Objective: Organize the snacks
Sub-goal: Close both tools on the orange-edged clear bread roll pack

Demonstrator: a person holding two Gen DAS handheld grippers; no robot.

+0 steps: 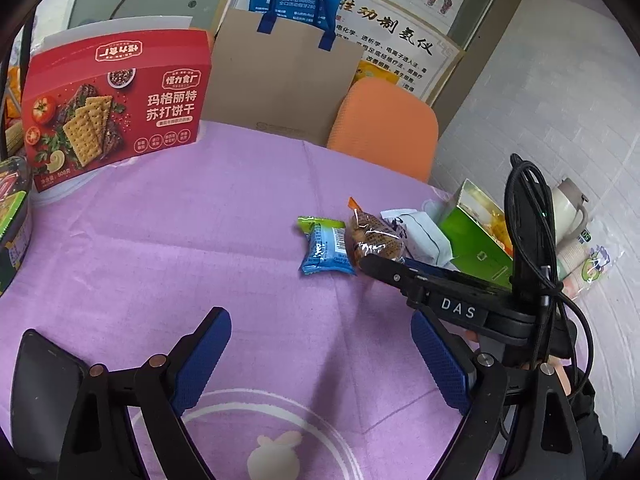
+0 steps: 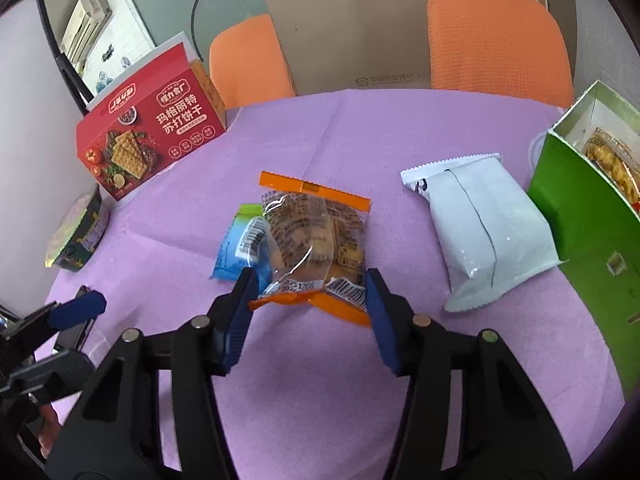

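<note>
Straddling orange-sealed clear snack packet (image 2: 316,240): right gripper (image 2: 306,280) jaws spread, nothing grasped. Advice: clamp lower seam, avoid blue packet (image 2: 232,254) underneath. Left gripper (image 1: 320,344) spread, empty.

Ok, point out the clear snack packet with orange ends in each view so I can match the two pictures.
Left wrist view: the clear snack packet with orange ends lies right of centre on the purple tablecloth, at the tip of the right gripper.
Right wrist view: it sits at centre, between that gripper's open fingers.
Shared landmark: the blue and green snack packet touching its left side.
</note>
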